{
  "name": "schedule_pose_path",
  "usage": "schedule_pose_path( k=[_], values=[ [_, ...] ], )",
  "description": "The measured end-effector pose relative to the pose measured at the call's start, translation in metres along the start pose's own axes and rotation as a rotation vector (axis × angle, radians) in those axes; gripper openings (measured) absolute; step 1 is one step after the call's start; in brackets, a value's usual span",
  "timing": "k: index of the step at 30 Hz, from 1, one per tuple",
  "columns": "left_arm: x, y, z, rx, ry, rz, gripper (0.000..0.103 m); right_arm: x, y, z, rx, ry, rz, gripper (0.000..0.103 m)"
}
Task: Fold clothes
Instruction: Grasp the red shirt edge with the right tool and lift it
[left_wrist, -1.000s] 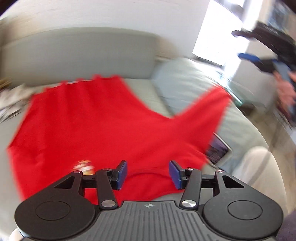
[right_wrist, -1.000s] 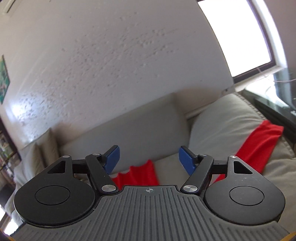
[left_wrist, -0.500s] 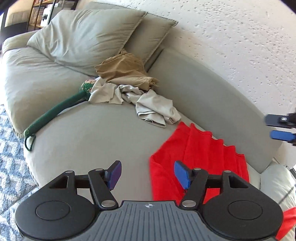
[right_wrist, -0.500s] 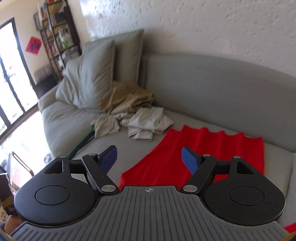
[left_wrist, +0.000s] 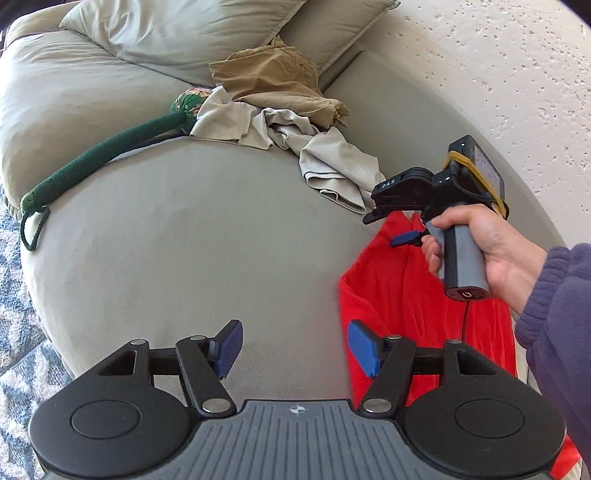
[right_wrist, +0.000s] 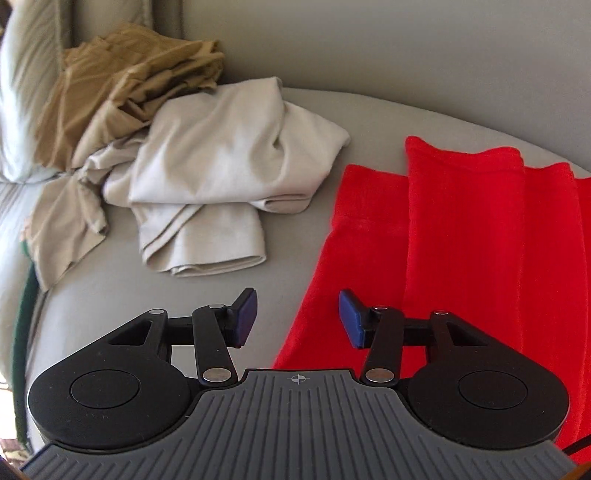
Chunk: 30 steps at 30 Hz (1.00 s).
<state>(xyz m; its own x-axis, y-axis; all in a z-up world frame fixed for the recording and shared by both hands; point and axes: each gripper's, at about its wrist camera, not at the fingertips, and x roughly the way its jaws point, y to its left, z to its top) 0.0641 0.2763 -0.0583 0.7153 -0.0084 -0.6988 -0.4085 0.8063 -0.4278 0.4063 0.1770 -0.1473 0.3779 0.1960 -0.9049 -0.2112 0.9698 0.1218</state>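
Observation:
A red garment (left_wrist: 424, 295) lies spread on the grey sofa seat (left_wrist: 184, 240), with ridged folds at its far edge; it also shows in the right wrist view (right_wrist: 461, 240). My left gripper (left_wrist: 293, 347) is open and empty, low over the seat at the garment's left edge. My right gripper (right_wrist: 297, 317) is open and empty, over the garment's left edge. It shows in the left wrist view (left_wrist: 404, 238), held in a hand above the garment's far part.
A crumpled beige garment (right_wrist: 221, 166) and a tan one (right_wrist: 122, 81) lie heaped just left of the red garment. A green rope-like item (left_wrist: 103, 155) lies along the seat. Pillows (left_wrist: 166, 33) stand at the back left. A patterned rug (left_wrist: 14, 332) lies below the sofa.
Both grippers swung left and down toward the red garment's left edge. The right gripper has come into the left wrist view over the garment. Both stayed open.

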Motion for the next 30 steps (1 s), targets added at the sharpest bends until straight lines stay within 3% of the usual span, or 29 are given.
schedule_pose_path(
  k=[4,5,6,7,8,12,16,18,22,25,27,30],
  values=[
    [0.007,0.004,0.000,0.001,0.018,-0.002,0.062,0.019,0.001,-0.002,-0.009,-0.042,-0.090,0.053],
    [0.007,0.007,0.000,-0.003,0.019,-0.003,0.062,0.019,0.000,-0.004,-0.020,-0.063,-0.103,0.041],
    [0.007,0.010,0.001,-0.011,0.017,-0.006,0.062,0.019,-0.001,-0.005,-0.032,-0.078,-0.120,0.020],
    [0.006,0.014,0.002,-0.020,0.013,-0.010,0.062,0.017,-0.005,-0.005,-0.034,-0.082,-0.119,0.007],
    [0.006,0.018,0.003,-0.033,0.007,-0.016,0.062,0.014,-0.011,-0.005,-0.027,-0.081,-0.101,0.002],
    [-0.003,0.040,0.009,-0.131,-0.064,-0.096,0.060,-0.031,-0.035,-0.007,-0.017,-0.144,0.103,0.002],
    [-0.014,0.063,0.018,-0.274,-0.160,-0.221,0.062,-0.095,-0.060,-0.023,0.008,-0.202,0.531,0.002],
    [-0.014,0.076,0.023,-0.384,-0.192,-0.352,0.065,-0.128,-0.066,-0.035,-0.011,-0.211,0.727,0.002],
    [0.019,0.097,0.020,-0.689,-0.188,-0.759,0.073,-0.176,-0.072,-0.057,-0.020,-0.181,1.025,0.002],
    [0.058,0.093,0.015,-0.846,-0.130,-1.014,0.076,-0.192,-0.064,-0.071,-0.028,-0.129,1.111,0.002],
    [0.083,0.085,0.012,-0.938,-0.071,-1.132,0.076,-0.197,-0.060,-0.080,-0.034,-0.102,1.141,0.002],
    [0.093,0.073,0.013,-0.992,-0.077,-1.243,0.073,-0.200,-0.058,-0.092,-0.033,-0.066,1.172,0.002]
  ],
)
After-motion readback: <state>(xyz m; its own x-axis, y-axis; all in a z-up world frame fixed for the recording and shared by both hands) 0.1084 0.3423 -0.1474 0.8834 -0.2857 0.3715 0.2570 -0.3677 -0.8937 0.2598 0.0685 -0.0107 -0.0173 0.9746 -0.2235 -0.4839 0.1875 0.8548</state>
